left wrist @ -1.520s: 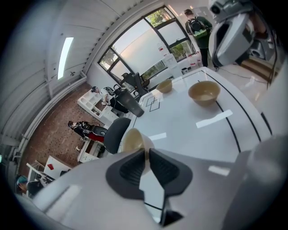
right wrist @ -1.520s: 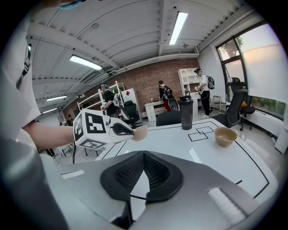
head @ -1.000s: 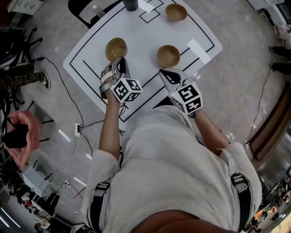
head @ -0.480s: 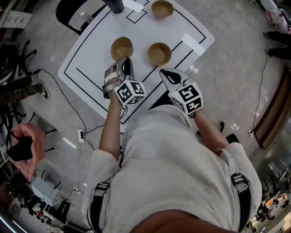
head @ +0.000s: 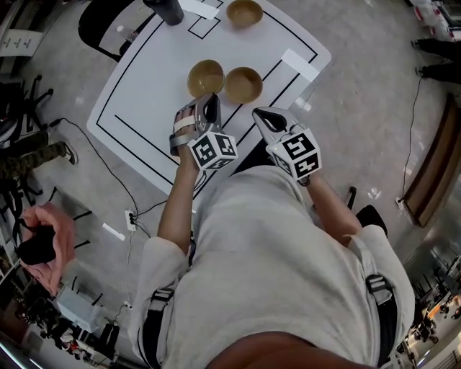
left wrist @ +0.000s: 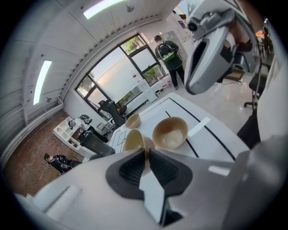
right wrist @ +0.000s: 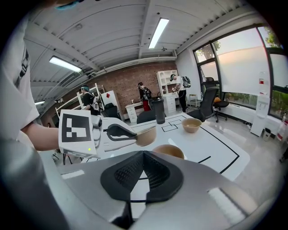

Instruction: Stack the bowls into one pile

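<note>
While pinched at its rim by the fingers (left wrist: 132, 168) of the left gripper (head: 209, 102), one tan bowl (head: 204, 76) hangs just off the white desk (head: 144, 94), right beside a second bowl (head: 243, 84). A third bowl (head: 244, 12) sits well apart at the far edge; the right gripper (right wrist: 144, 155) has its fingers clenched on nothing.

No legible text in view

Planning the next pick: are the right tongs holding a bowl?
No: the right tongs are closed together with nothing between them, while the left tongs grip a bowl by its rim.
</note>
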Tool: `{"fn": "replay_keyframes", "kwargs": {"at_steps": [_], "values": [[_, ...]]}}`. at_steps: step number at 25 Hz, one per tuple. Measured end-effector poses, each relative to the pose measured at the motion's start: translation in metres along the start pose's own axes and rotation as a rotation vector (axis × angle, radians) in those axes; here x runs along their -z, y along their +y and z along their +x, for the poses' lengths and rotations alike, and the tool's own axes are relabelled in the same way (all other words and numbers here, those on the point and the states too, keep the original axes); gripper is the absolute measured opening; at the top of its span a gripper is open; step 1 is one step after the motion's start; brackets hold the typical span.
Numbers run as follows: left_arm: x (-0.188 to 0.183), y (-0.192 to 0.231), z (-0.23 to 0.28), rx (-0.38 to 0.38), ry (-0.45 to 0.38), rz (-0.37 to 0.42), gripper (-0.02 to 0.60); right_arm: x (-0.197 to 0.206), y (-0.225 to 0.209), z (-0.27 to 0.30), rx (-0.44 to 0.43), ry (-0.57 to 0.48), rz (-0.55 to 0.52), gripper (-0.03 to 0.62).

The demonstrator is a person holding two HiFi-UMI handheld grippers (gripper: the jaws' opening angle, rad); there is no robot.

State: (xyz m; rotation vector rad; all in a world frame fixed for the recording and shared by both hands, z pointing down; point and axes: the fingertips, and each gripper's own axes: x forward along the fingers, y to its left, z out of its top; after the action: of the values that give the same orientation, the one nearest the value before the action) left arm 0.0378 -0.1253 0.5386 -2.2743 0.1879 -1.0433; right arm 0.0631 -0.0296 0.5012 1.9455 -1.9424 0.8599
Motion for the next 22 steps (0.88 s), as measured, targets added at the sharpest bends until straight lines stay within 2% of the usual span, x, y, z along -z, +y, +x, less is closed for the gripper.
{"fn": "replay_keyframes", "kwargs": {"at_steps": [10,22], "values": [[-0.023,-0.023,0.0,0.048,-0.051,0.052,0.032,0.009,-0.008,-0.01,0.025,0.004,0.025,-0.001],[-0.043,-0.039,0.006,0.069,-0.07,0.097,0.029,0.018,-0.025,-0.019,0.05,0.01,0.054,0.0]]}}
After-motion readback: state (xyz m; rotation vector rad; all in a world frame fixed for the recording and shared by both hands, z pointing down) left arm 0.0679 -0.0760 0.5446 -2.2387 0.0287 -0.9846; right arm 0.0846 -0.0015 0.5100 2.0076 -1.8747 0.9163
